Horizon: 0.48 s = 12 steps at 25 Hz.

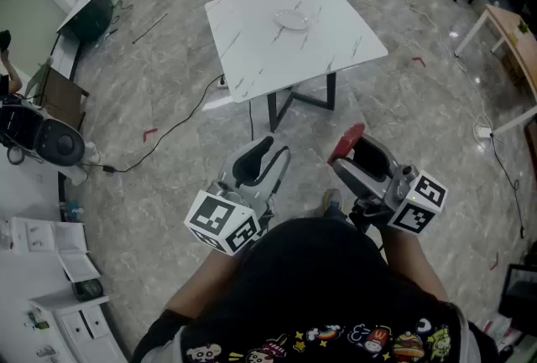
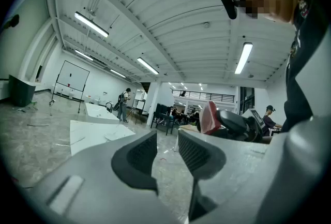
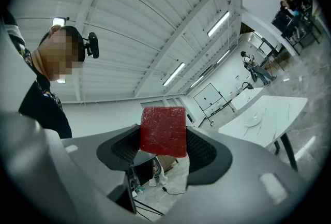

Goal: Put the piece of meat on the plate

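The right claw [image 3: 163,141] stands fairly wide and is clamped on the piece of meat [image 3: 163,131], its two black ribbed pads [image 3: 202,149] pressing the left and right faces of the slab. The meat is a flat, squarish block of deep red with a faintly grainy, moist-looking surface and clean-cut edges. It sticks up past the tips of the jaws. In the head view the same red piece [image 1: 345,142] shows edge-on at the front of the right claw [image 1: 357,148], held in the air over the floor [image 1: 168,110], well apart from the table [image 1: 252,59]. The left claw [image 2: 166,148] has its jaws only a narrow gap apart, with nothing between the ridged dark pads and nothing touching them. It hangs beside the right one, low in the head view [image 1: 260,160]. Both claws are smooth grey moulded plastic, each carrying a cube with black-and-white square markers [image 1: 221,221]. The table is a square white slab with thin grey marble veining on a dark frame, and the plate [image 1: 295,18], small, round, shallow and pale, sits near its far side. The floor is glossy grey stone-patterned tile.
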Each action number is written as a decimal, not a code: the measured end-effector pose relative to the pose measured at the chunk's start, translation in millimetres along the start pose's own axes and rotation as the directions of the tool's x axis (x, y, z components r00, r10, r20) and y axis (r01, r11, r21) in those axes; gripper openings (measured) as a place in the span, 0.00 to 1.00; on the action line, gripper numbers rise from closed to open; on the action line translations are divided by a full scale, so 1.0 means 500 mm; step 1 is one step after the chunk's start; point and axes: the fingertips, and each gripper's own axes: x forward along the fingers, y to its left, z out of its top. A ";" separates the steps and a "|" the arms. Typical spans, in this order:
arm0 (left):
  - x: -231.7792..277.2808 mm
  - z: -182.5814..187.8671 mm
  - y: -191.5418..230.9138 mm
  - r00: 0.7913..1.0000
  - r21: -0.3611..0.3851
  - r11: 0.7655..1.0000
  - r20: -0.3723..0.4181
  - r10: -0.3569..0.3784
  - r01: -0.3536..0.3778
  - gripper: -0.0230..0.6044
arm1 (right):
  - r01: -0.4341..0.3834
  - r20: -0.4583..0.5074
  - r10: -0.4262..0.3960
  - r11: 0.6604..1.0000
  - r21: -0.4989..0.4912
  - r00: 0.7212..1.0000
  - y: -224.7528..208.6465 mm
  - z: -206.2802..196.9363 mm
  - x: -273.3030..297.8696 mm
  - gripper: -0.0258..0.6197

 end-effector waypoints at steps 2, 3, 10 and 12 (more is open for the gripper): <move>0.006 0.010 -0.008 1.000 0.009 1.000 0.013 -0.017 0.017 0.43 | 0.014 0.006 -0.014 1.000 -0.016 1.000 -0.001 0.002 0.000 0.50; 0.007 0.014 -0.011 1.000 0.011 1.000 0.019 -0.024 0.023 0.43 | 0.021 0.010 -0.021 1.000 -0.021 1.000 -0.001 0.002 -0.001 0.50; 0.005 0.009 -0.016 0.999 -0.005 1.000 0.009 -0.031 0.031 0.43 | 0.066 0.016 -0.065 0.997 -0.043 0.998 -0.014 0.000 -0.012 0.51; 0.009 -0.003 -0.012 1.000 -0.016 1.000 -0.010 -0.027 0.026 0.43 | 0.080 0.010 -0.080 0.996 -0.031 0.997 -0.023 -0.009 -0.016 0.51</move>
